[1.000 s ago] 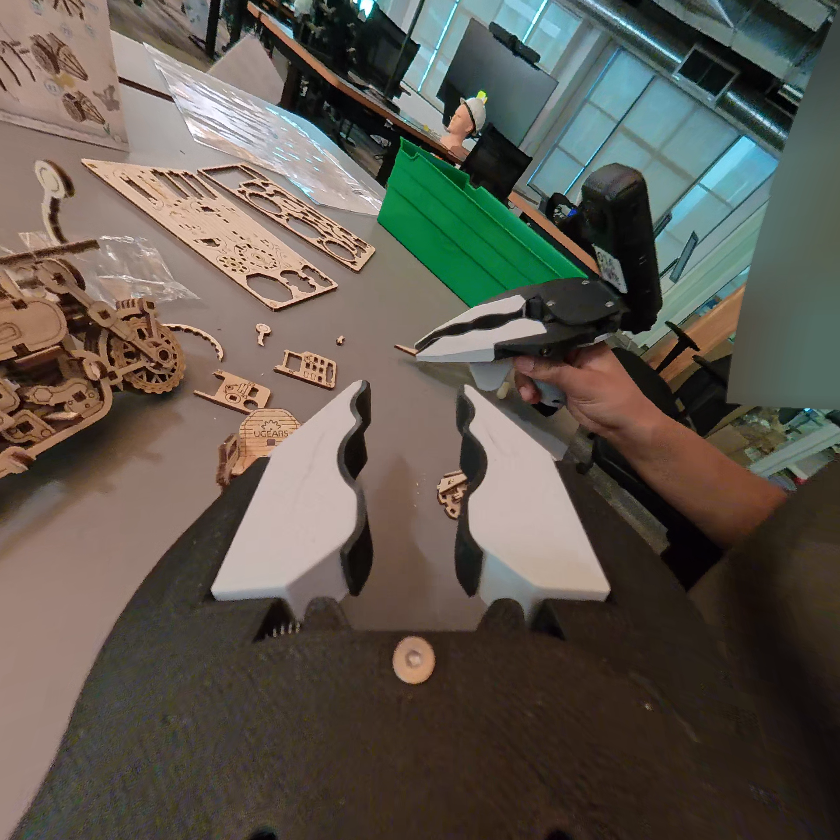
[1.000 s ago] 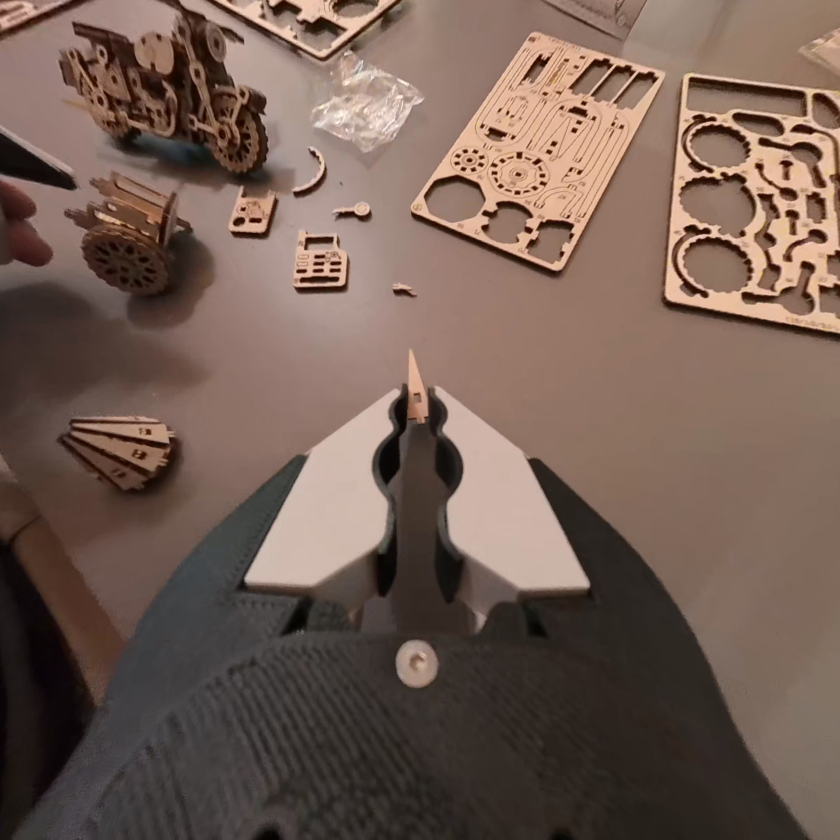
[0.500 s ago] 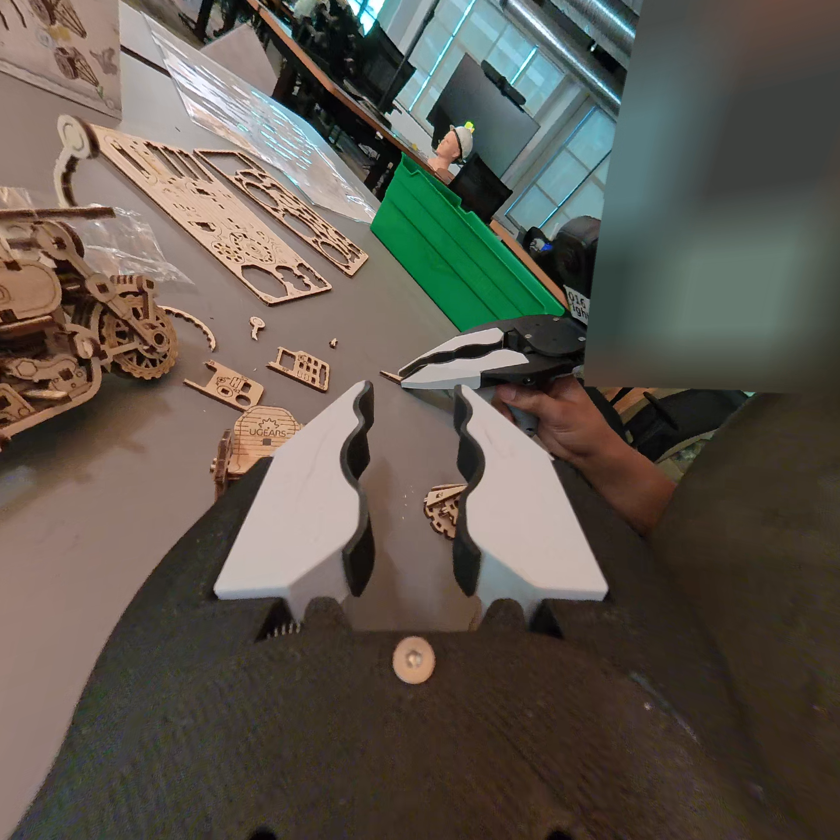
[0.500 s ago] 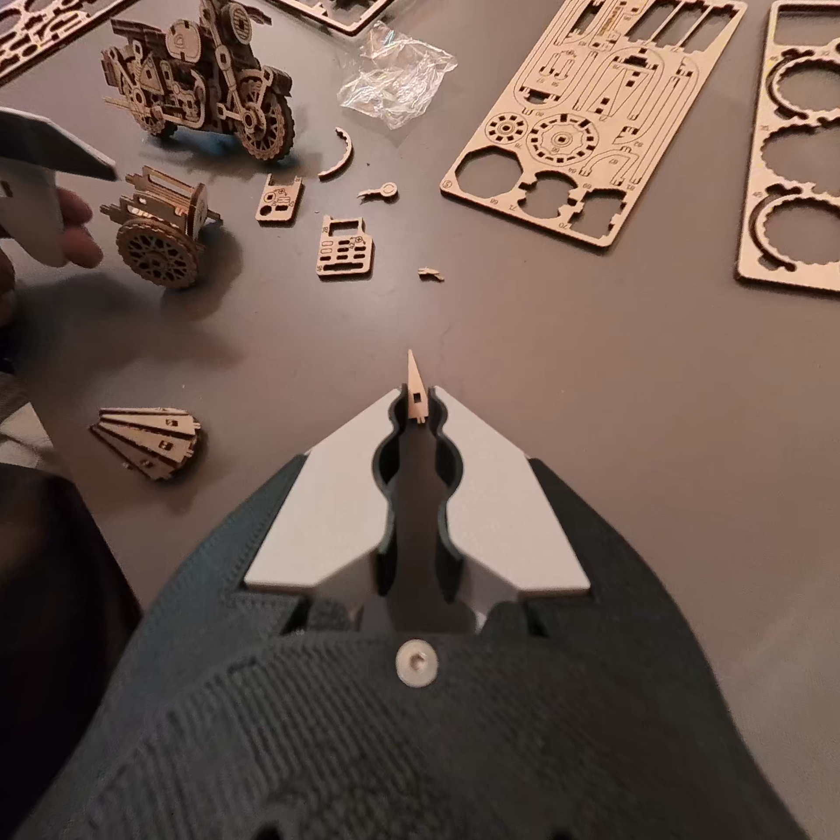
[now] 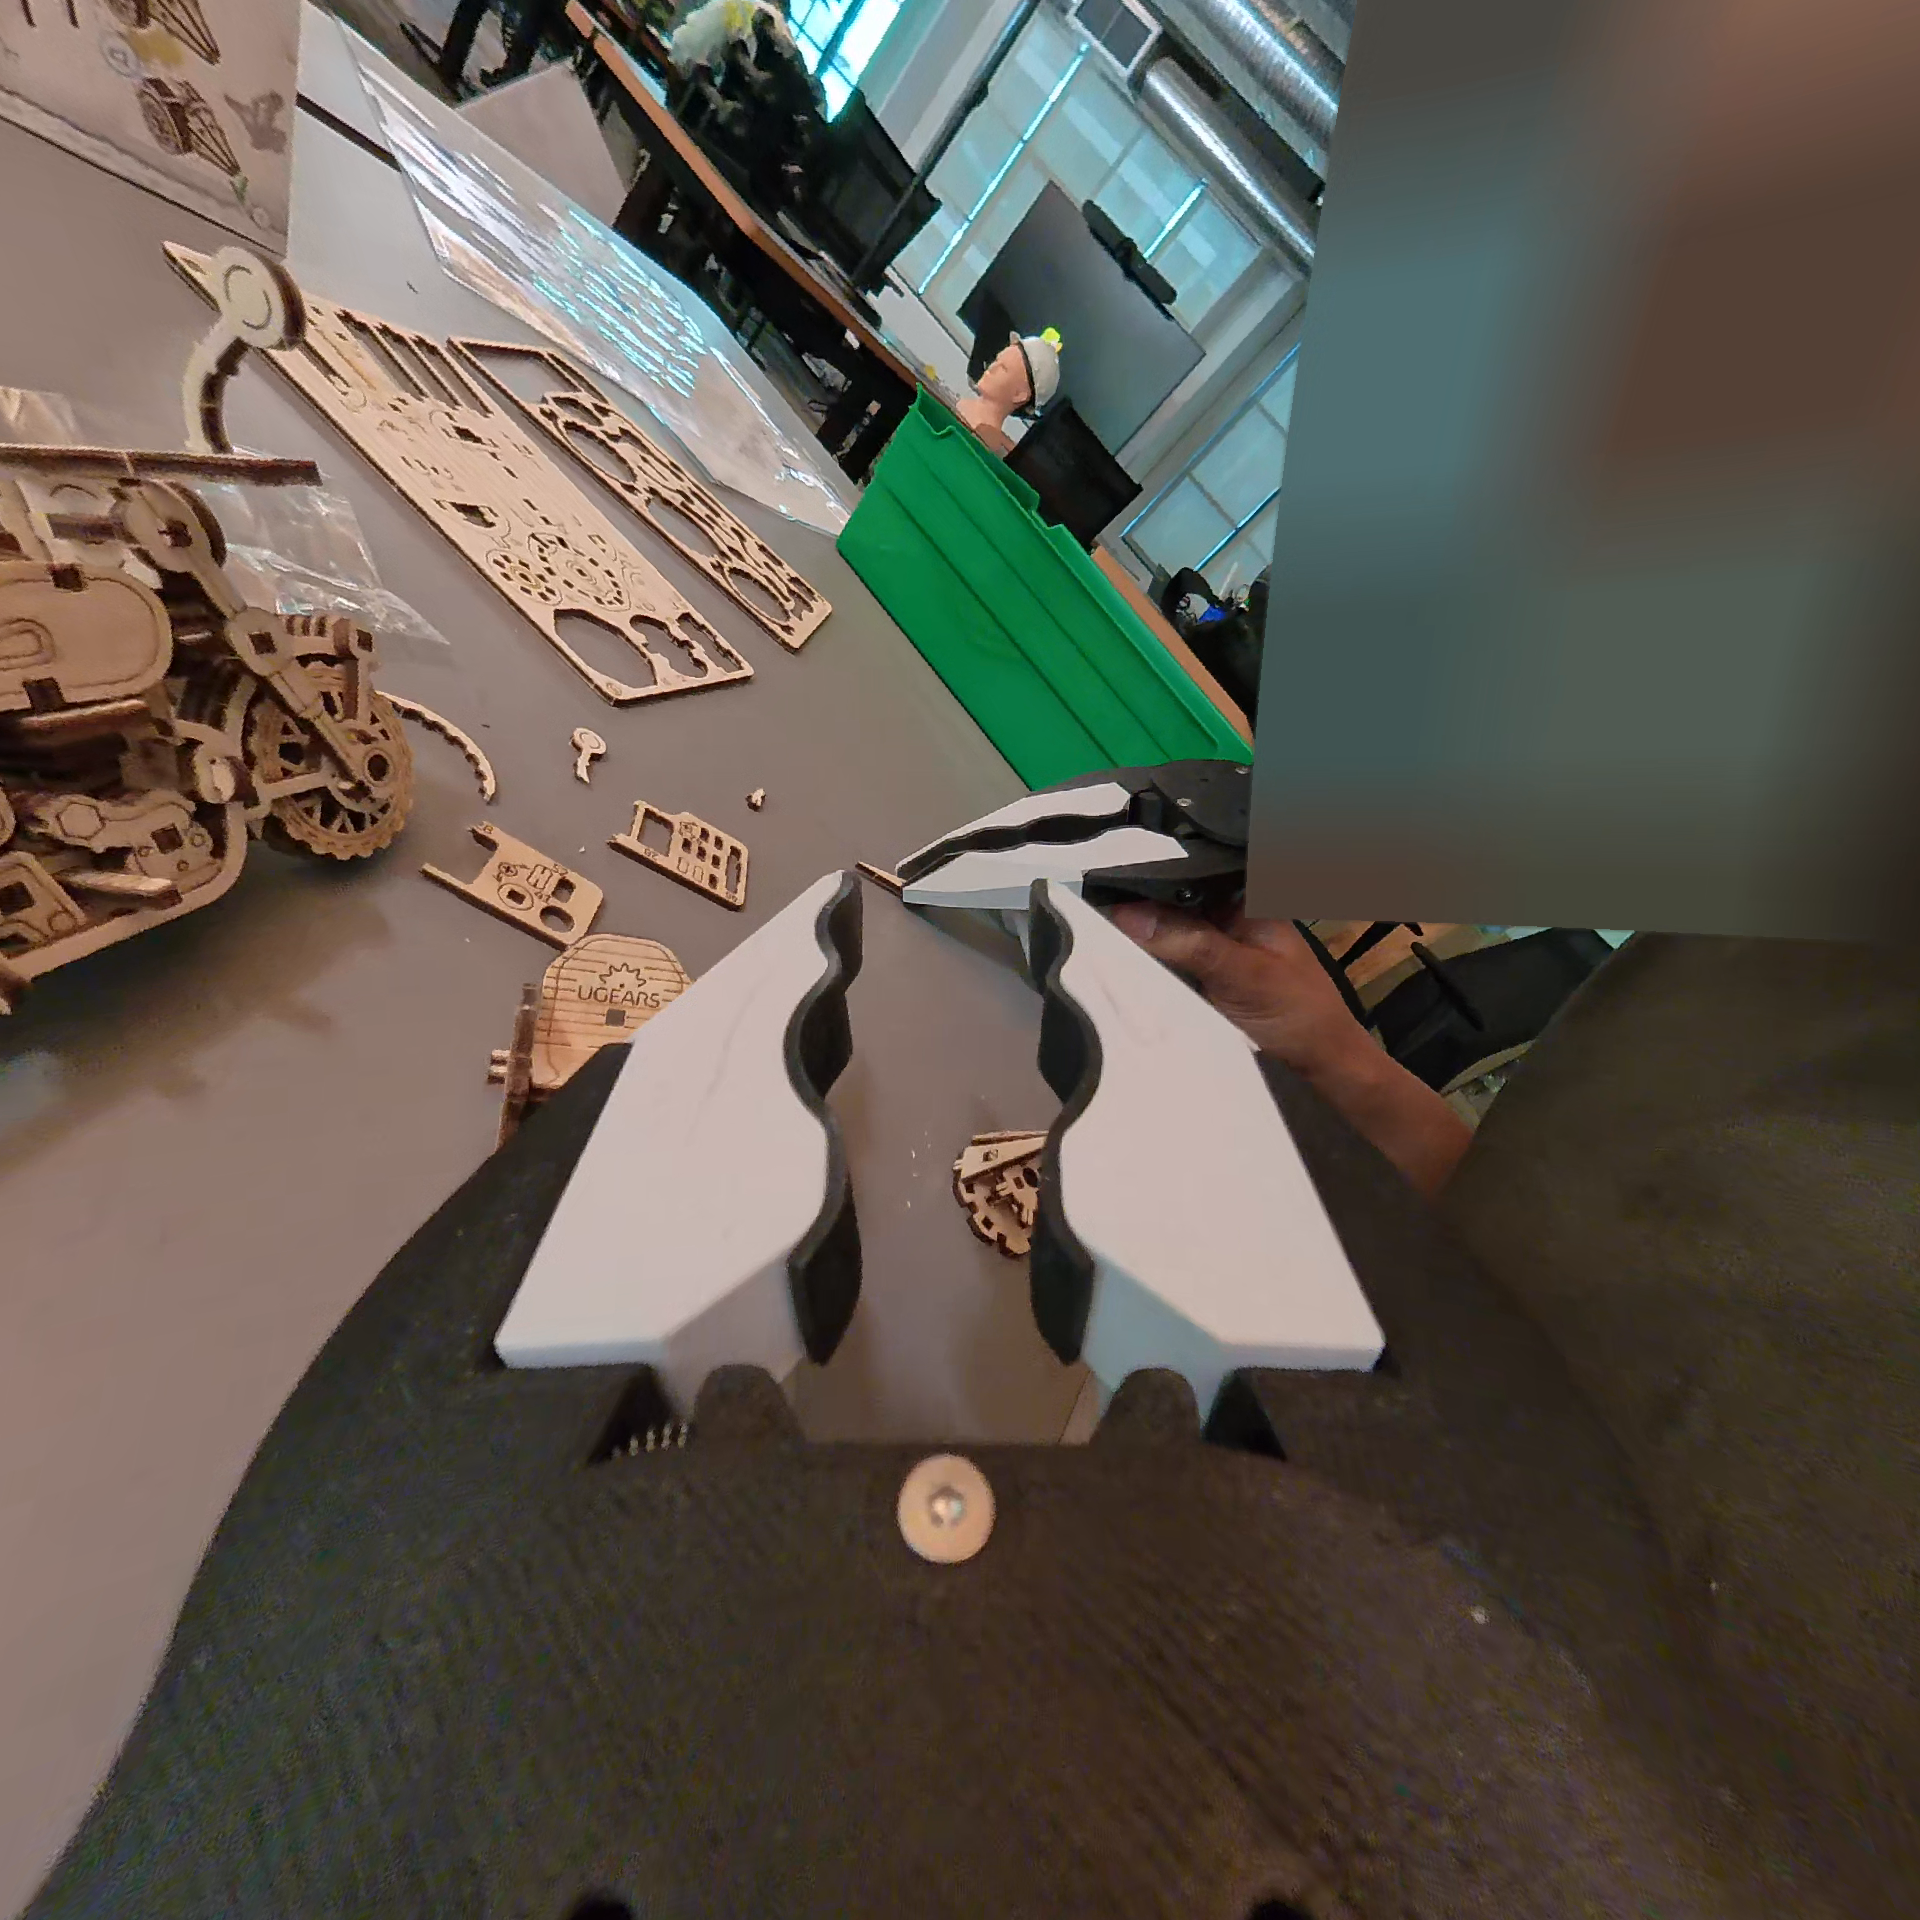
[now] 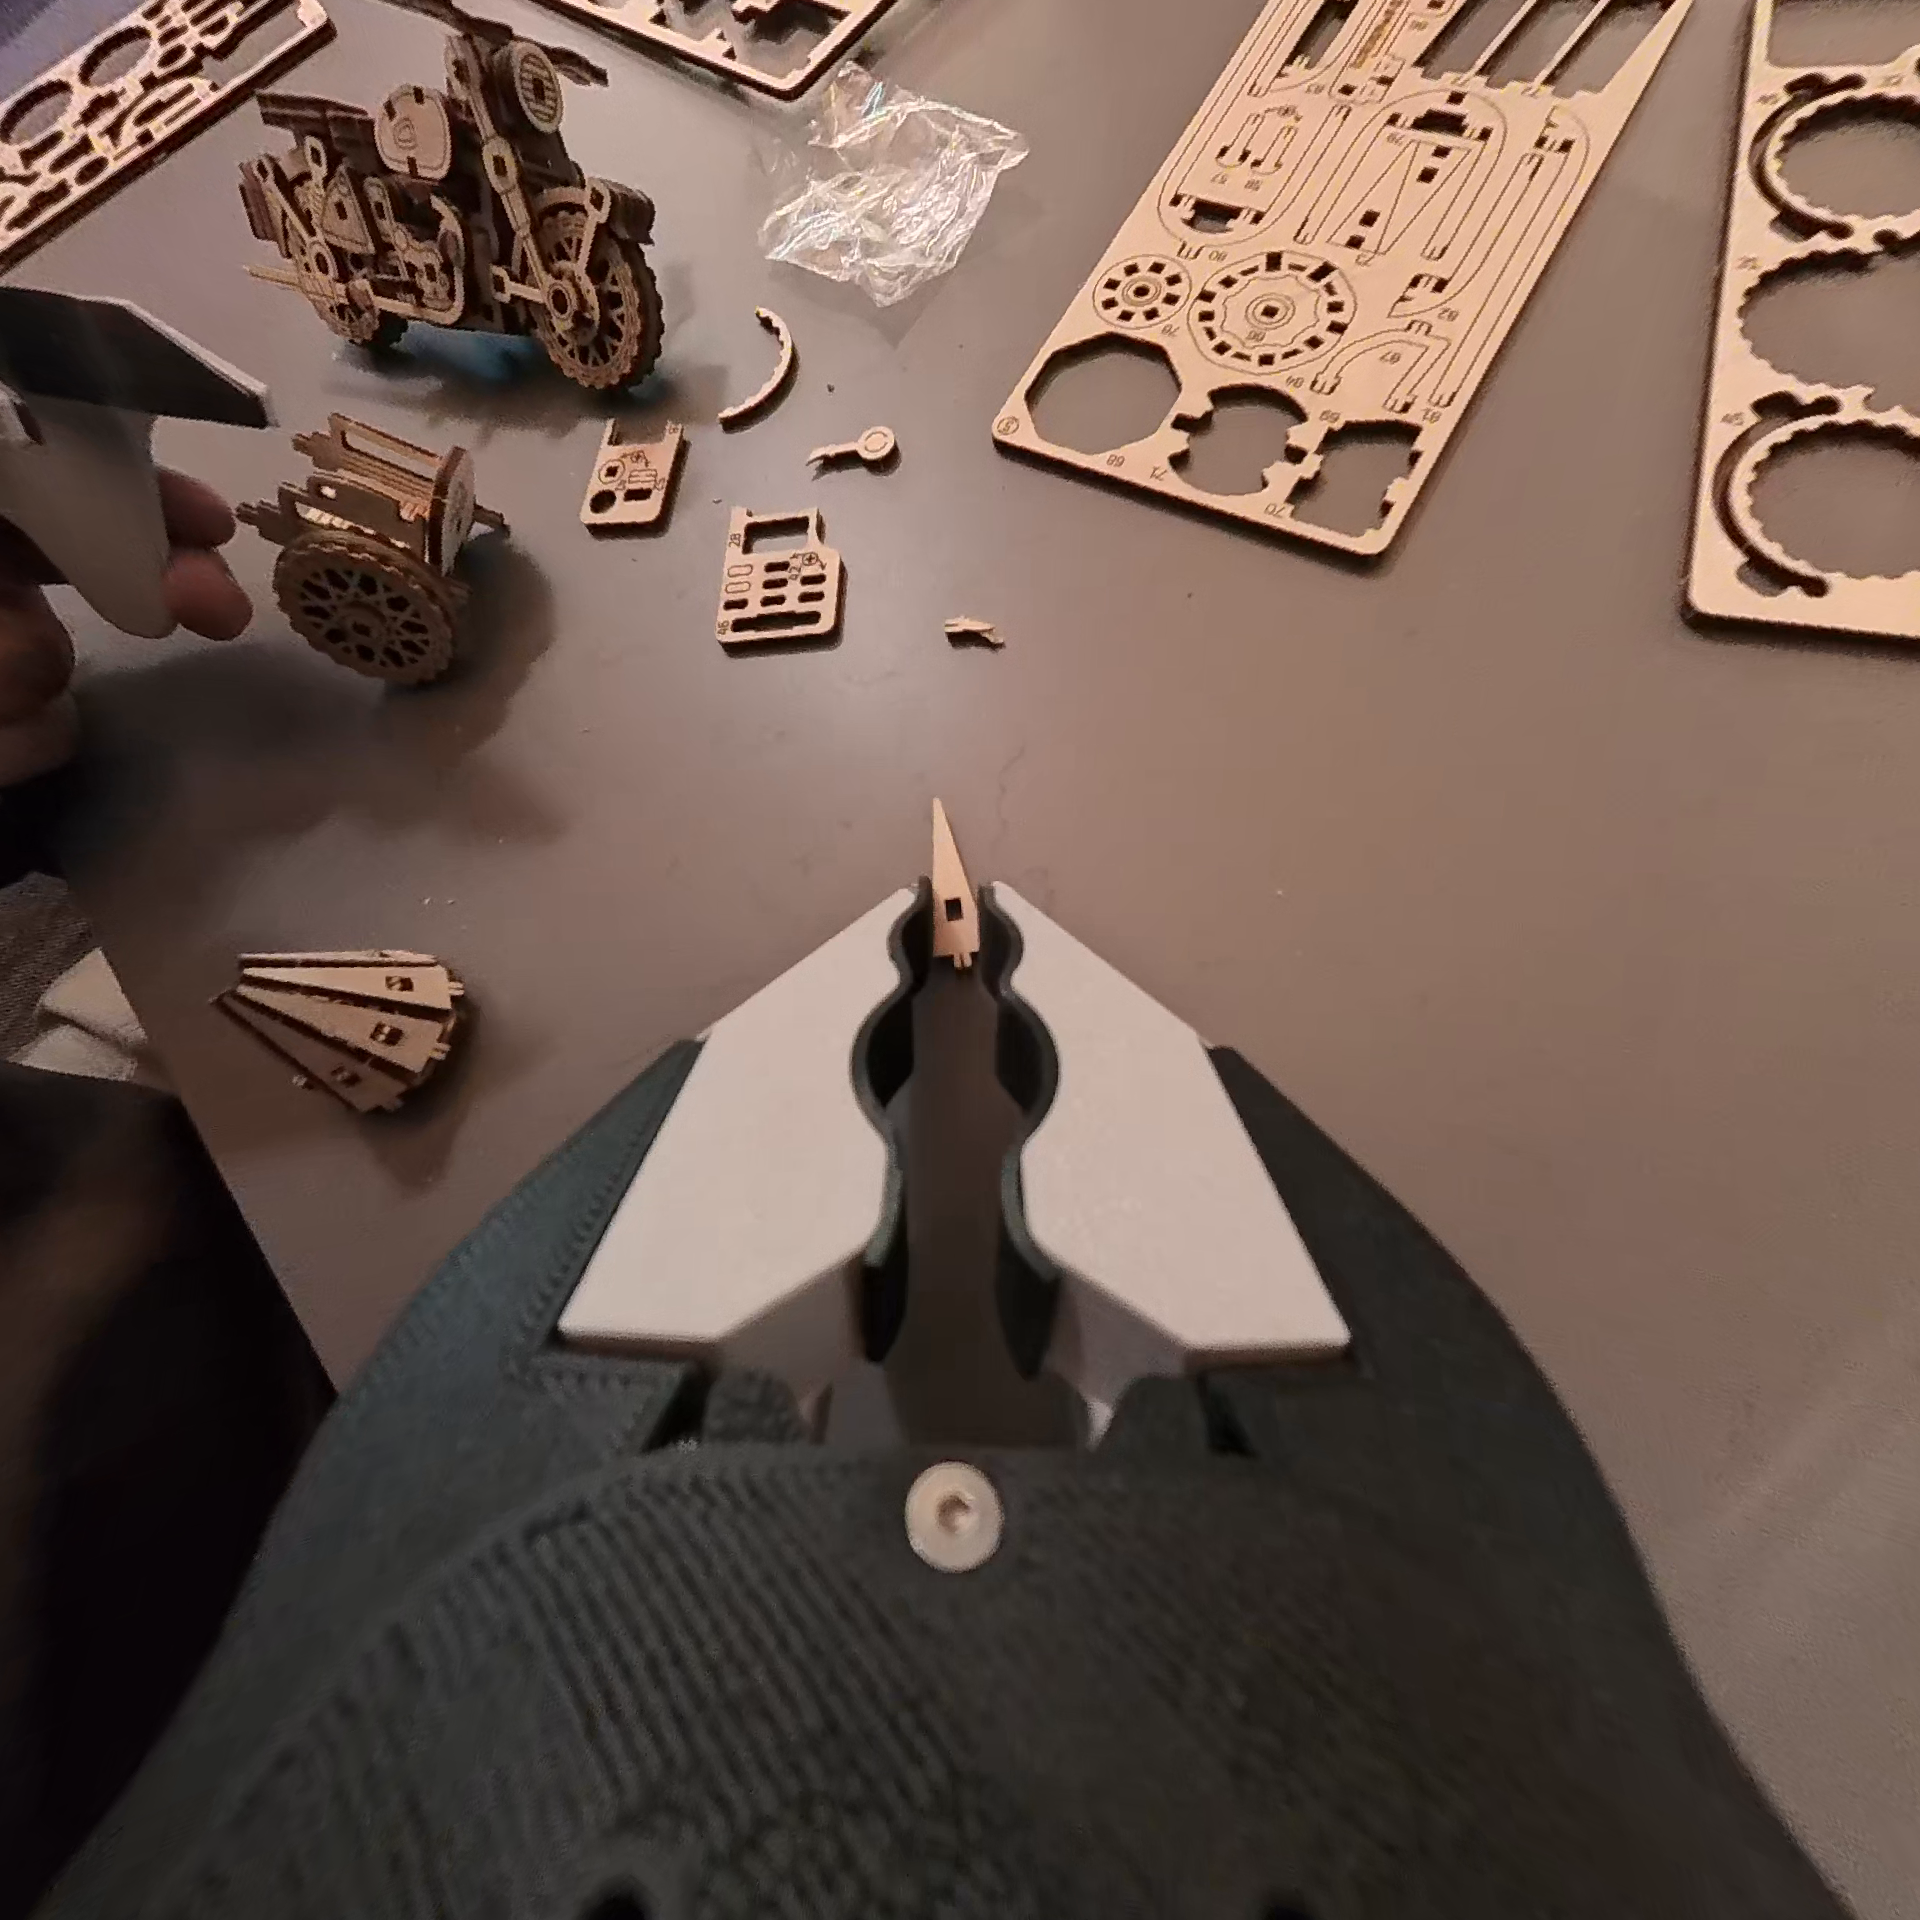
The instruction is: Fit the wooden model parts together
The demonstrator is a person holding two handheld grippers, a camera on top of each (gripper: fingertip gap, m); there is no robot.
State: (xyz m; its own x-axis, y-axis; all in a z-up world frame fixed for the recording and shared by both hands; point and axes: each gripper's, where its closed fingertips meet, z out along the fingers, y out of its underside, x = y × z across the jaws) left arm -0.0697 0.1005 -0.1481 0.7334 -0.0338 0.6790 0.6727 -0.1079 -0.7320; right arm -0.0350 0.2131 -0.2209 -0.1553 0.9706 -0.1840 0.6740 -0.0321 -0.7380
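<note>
Spanning both views, grey table [image 6: 1455, 831]; landmark wooden motorcycle model [image 6: 457, 218] stands upright. Near it, toward the tools: wheeled sub-assembly [image 6: 364, 551], then fan of wedge pieces [image 6: 343, 1013]. Left tool [image 5: 945, 914] fingers spread, holding nothing. Right tool [image 6: 951, 894] pinching a pointed wooden sliver [image 6: 948, 883], well apart from the motorcycle.

Left gripper [image 5: 945, 914] with jaws spread and empty above a grey table [image 5: 260, 1164], fanned wooden stack [image 5: 1000, 1184] below between its fingers, right gripper [image 5: 1023, 852] beyond pinching a thin wooden sliver [image 5: 881, 876], wooden motorcycle model [image 5: 156, 717] far left, green bin [image 5: 1018, 623] behind.
</note>
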